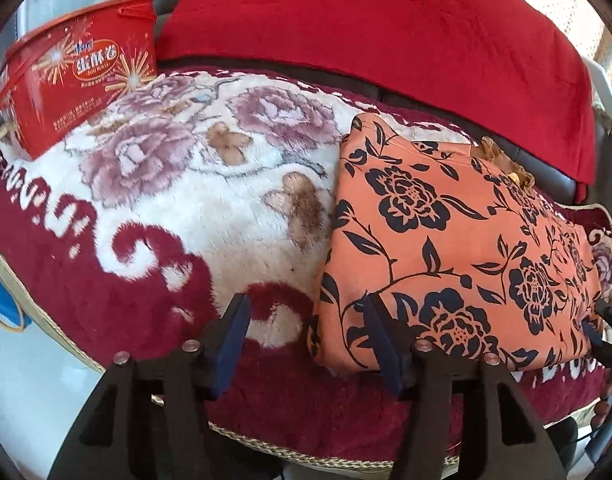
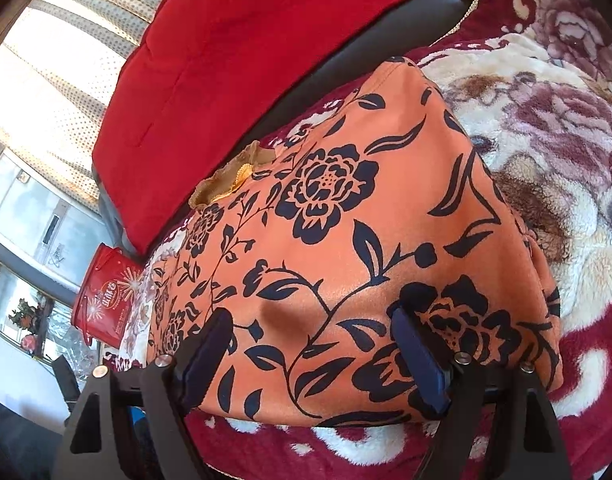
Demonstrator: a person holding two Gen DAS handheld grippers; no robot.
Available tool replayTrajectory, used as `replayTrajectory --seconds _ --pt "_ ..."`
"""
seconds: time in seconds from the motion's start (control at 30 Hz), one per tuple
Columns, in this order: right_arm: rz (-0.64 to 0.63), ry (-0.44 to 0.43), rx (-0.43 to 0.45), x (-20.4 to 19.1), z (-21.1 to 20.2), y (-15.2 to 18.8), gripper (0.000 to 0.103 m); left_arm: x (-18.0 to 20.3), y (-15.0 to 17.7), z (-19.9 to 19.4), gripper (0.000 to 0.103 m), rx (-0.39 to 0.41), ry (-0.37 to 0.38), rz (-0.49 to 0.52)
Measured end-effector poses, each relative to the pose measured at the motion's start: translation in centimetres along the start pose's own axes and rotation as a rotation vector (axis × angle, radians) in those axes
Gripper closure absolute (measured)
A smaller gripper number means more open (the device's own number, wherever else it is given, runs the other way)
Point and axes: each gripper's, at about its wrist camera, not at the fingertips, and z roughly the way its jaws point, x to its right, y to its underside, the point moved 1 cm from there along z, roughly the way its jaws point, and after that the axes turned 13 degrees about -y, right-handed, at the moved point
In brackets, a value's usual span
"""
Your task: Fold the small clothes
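The left claw (image 1: 306,312) is standing with its jaws spread apart and nothing between them, hovering low over the near edge of a plush blanket (image 1: 178,208) patterned in cream, dark red and faded purple flowers. Its right fingertip is lying at the near left edge of the folded orange cloth (image 1: 457,240), which is printed with dark flowers and leaves and is resting on the blanket just right of the claw. A bit of frilly tan fabric (image 1: 505,164) is peeking out at the cloth's far edge. A red snack box (image 1: 78,76) is sitting at the blanket's far left corner, and a red cushion (image 1: 377,36) is leaning behind. At the right edge, the other claw (image 1: 601,332) is showing partly beside the cloth. From the right wrist, the right claw (image 2: 309,324) is also gaping wide, both fingers hanging over the near part of the orange cloth (image 2: 345,220) without pinching it. The blanket (image 2: 565,160) is spreading to the right, the cushion (image 2: 234,60) is lying beyond, and the box (image 2: 106,300) is standing far left.
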Motion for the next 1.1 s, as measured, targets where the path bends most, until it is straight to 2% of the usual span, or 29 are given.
replayTrajectory --seconds 0.47,0.53,0.6,0.67,0.73,0.83,0.9,0.97,1.0,1.03,1.07,1.1 --pt "-0.001 -0.007 -0.005 0.0 0.1 0.1 0.018 2.7 -3.0 0.7 0.043 0.038 -0.019 0.066" --pt "0.005 0.005 -0.018 -0.2 0.1 -0.1 0.018 3.4 -4.0 1.2 0.043 0.046 -0.016 0.084" --pt "-0.030 0.057 -0.065 -1.4 0.2 -0.4 0.018 4.0 -5.7 2.1 0.043 0.058 0.006 0.082" --pt "-0.074 0.045 -0.074 -2.8 0.0 -1.0 0.018 4.4 -7.2 3.0 0.043 0.062 0.024 0.076" --pt "-0.091 0.001 -0.070 -3.7 -0.2 -2.7 0.018 4.9 -8.9 4.9 0.043 0.049 0.026 0.071" --pt "-0.073 -0.033 -0.043 -3.3 0.7 -6.8 0.018 6.2 -10.7 8.5 0.043 -0.020 0.010 0.082" --pt "0.000 -0.067 -0.054 -1.3 2.7 -10.0 0.018 6.4 -11.5 10.4 0.043 -0.057 -0.002 0.073" --pt "0.037 -0.024 -0.048 1.2 4.5 -12.9 0.018 6.3 -12.0 11.0 0.041 -0.056 -0.005 0.058" --pt "0.096 -0.003 -0.051 3.3 5.6 -14.4 0.018 6.3 -12.3 11.1 0.041 -0.058 -0.007 0.055" --pt "0.162 -0.034 -0.042 5.0 6.1 -15.5 0.018 6.3 -12.6 11.1 0.041 -0.061 -0.012 0.054" --pt "0.216 -0.071 -0.003 6.1 5.8 -16.4 0.018 6.2 -12.8 11.1 0.041 -0.065 -0.020 0.053" --pt "0.242 -0.067 0.036 6.3 5.1 -16.9 0.018 6.1 -13.2 10.8 0.041 -0.063 -0.033 0.048"
